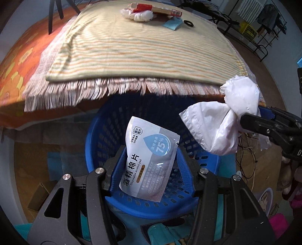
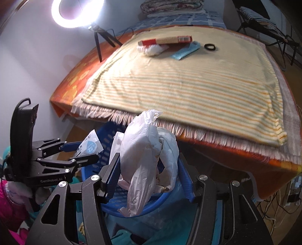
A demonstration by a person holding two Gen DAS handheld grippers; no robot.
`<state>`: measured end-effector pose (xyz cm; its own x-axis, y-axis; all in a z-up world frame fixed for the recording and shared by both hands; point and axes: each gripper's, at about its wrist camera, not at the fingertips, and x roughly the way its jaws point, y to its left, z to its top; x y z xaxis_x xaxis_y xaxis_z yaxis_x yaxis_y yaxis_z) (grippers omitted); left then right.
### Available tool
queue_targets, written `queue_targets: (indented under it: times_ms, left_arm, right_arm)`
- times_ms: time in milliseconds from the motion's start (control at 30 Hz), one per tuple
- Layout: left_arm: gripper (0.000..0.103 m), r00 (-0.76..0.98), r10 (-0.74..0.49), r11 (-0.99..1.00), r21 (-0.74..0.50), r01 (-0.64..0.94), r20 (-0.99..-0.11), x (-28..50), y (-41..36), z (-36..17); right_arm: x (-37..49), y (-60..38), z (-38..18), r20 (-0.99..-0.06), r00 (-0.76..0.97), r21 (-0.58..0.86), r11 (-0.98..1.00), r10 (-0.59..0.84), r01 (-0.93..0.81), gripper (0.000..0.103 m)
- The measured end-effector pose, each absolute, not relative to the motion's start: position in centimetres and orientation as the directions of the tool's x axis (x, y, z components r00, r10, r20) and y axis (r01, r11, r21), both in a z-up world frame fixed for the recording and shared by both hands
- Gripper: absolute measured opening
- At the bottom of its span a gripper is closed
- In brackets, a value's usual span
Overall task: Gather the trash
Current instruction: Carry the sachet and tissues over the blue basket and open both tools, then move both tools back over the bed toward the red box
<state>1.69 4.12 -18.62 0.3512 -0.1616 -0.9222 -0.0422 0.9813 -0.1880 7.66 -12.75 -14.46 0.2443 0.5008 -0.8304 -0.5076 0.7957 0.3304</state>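
Note:
My left gripper (image 1: 151,165) is shut on a grey and white alcohol pad packet (image 1: 149,160) and holds it over the blue mesh basket (image 1: 105,132). My right gripper (image 2: 149,169) is shut on a crumpled white plastic bag (image 2: 145,156), above the basket's rim (image 2: 143,207). The bag also shows at the right in the left wrist view (image 1: 222,124). The left gripper with the packet (image 2: 88,147) shows at the left in the right wrist view. On the striped blanket lie a red and tan box (image 1: 156,8), a white wad (image 1: 137,15) and a blue packet (image 1: 172,23).
The basket stands on the floor under the fringed edge of the blanket-covered table (image 1: 132,56). A black ring (image 2: 209,47) lies on the blanket. A ring light on a tripod (image 2: 77,11) stands at the back left. Cables (image 1: 245,150) run at the right.

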Motion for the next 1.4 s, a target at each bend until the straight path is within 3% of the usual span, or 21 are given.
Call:
queue_targets:
  times_ms: [233,300,500,1400]
  left_arm:
    - [0.056,0.341,-0.146,0.985,-0.169,-0.040,-0.929,1.8,3.9,-19.0]
    - [0.062,0.340,-0.143,0.985,-0.168,-0.046,-0.930,1.8,4.0,-19.1]
    - [0.066,0.341,-0.142,0.983,-0.172,-0.060,-0.929,1.8,4.2,-19.1]
    - [0.068,0.314,-0.163,0.978,-0.196,-0.076,-0.935,2.8,4.3,-20.0]
  right_arm:
    - [7.3,-12.2,-15.5,-0.844,0.218,0.332,0.797,0.490,-0.505,0.057]
    - [7.3,-12.1,-15.6,-0.847,0.216,0.329,0.798,0.486,-0.504,0.057]
    - [7.4,-11.7,-15.8,-0.852,0.204,0.332,0.799,0.482,-0.502,0.058]
    - [8.4,-11.7,-16.8,-0.862,0.165,0.362,0.811,0.478,-0.460,0.064]
